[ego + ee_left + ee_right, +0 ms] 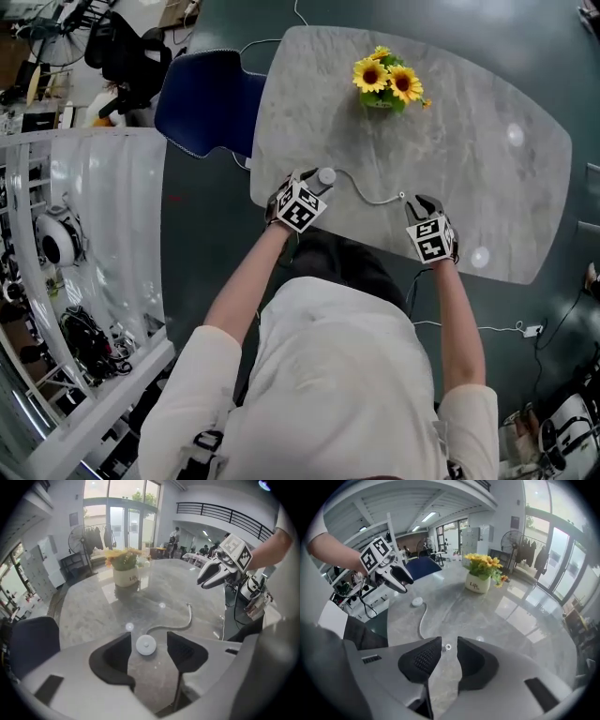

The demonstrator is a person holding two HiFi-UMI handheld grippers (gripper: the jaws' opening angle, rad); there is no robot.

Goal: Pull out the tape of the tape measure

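The tape measure's round white case (146,645) lies on the marble table (487,141) between the open jaws of my left gripper (147,637), with a gap to each pad. From the case (325,177) the pulled-out tape (361,192) curves right across the table. Its ring end (448,646) rests on the marble just ahead of my right gripper (449,641), whose jaws stand a little apart with nothing between them. In the head view my left gripper (312,183) is at the table's near edge, and my right gripper (422,202) is further right.
A white pot of yellow sunflowers (384,86) stands near the table's far side. A blue chair (206,98) sits at the table's left end. A glass partition (103,234) and cluttered floor lie to my left.
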